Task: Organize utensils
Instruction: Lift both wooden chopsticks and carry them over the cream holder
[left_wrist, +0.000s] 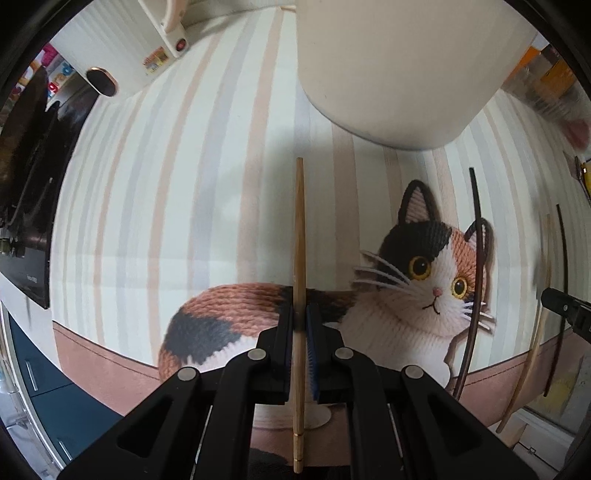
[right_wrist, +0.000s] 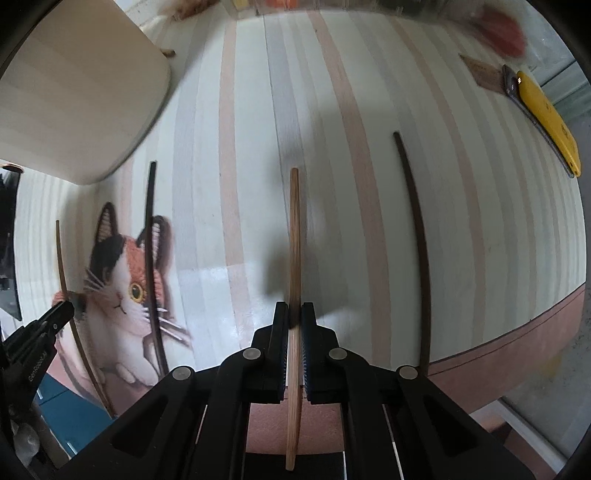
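Note:
My left gripper (left_wrist: 300, 314) is shut on a light bamboo chopstick (left_wrist: 299, 236) that points toward the cream utensil holder (left_wrist: 399, 70) ahead. My right gripper (right_wrist: 294, 314) is shut on a second light wooden chopstick (right_wrist: 294, 236), held above the mat. Two dark chopsticks lie on the striped cat mat (right_wrist: 461, 229): one over the cat's ear (right_wrist: 150, 258), one to the right (right_wrist: 417, 243). In the left wrist view the dark chopstick on the cat (left_wrist: 476, 266) lies right of my gripper. The holder also shows in the right wrist view (right_wrist: 74, 92) at upper left.
A white appliance (left_wrist: 129, 55) stands at the back left beside a dark stove top (left_wrist: 29, 184). A yellow utility knife (right_wrist: 546, 122) lies at the mat's far right. The left gripper's tip shows in the right wrist view (right_wrist: 48, 325). The mat's brown border (right_wrist: 517, 343) runs along the table's near edge.

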